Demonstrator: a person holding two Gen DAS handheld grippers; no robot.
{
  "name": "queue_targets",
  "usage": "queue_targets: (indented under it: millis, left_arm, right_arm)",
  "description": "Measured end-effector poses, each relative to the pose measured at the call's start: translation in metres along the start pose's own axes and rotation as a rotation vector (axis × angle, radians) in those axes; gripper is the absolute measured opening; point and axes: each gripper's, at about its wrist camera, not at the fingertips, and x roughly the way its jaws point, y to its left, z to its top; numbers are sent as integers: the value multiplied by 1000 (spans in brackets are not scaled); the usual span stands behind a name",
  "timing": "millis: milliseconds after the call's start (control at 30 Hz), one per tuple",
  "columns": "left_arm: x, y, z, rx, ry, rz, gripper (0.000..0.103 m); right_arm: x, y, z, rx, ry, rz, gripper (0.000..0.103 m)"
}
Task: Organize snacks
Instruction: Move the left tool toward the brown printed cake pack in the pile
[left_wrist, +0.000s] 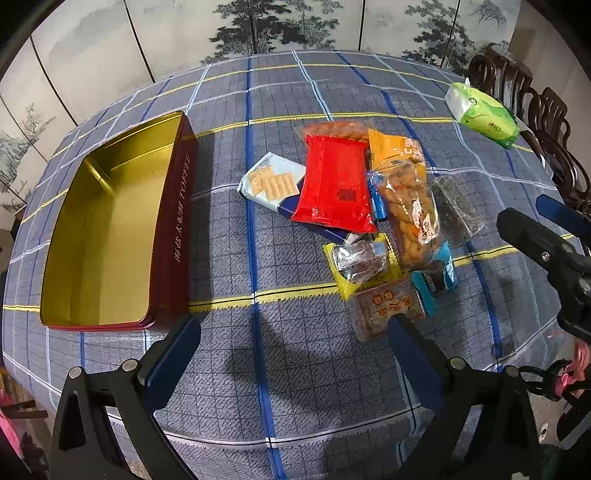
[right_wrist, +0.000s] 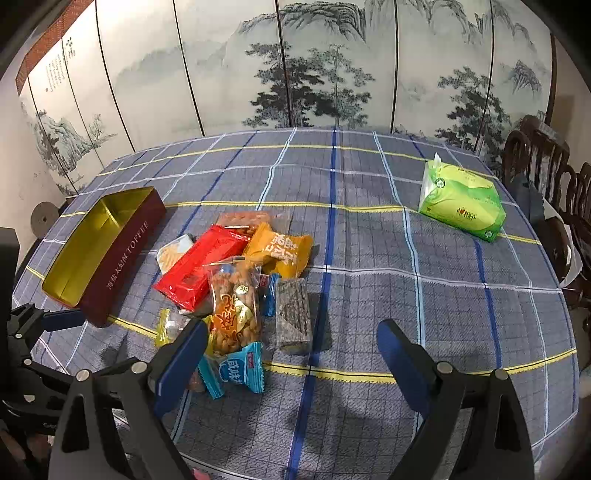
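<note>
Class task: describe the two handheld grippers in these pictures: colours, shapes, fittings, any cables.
Both the left gripper and right gripper have two flat, dark blue fingers on black angular linkage arms joined by round silver pins. A black cable with pink ties hangs near the right gripper in the left wrist view.

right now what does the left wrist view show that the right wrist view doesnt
Only the left wrist view shows the brown snack pack with red characters whole; the right gripper's finger hides it in the other. Only the right wrist view shows the calligraphy on the screen. Both show the open toffee tin, red packet, green tissue pack and checked tablecloth.
</note>
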Motion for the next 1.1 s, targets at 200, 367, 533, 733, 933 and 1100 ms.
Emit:
queue_targets:
  millis: [200,367,533,733,933,1100]
  left_arm:
    - [6,2,0,-5,12,-1,98]
    - [9,4,0,-11,19,-4,98]
    - [11,5,0,-15,23,-8,98]
    - [12,15,2,-46,30,-41,98]
    - [13,23,1,-56,35,-45,98]
    - [12,17,-1,-21,32,-60,98]
  right_arm:
    - [6,6,-2,-26,12,8,95]
    - [12,12,-4,-39,27,17,95]
    - [12,16,-4,-51,27,14,95]
    - [15,17,-4,-66,37,12,95]
    - [15,16,-6,-80,39,-1,94]
    - [15,11,-6,-74,40,-6,94]
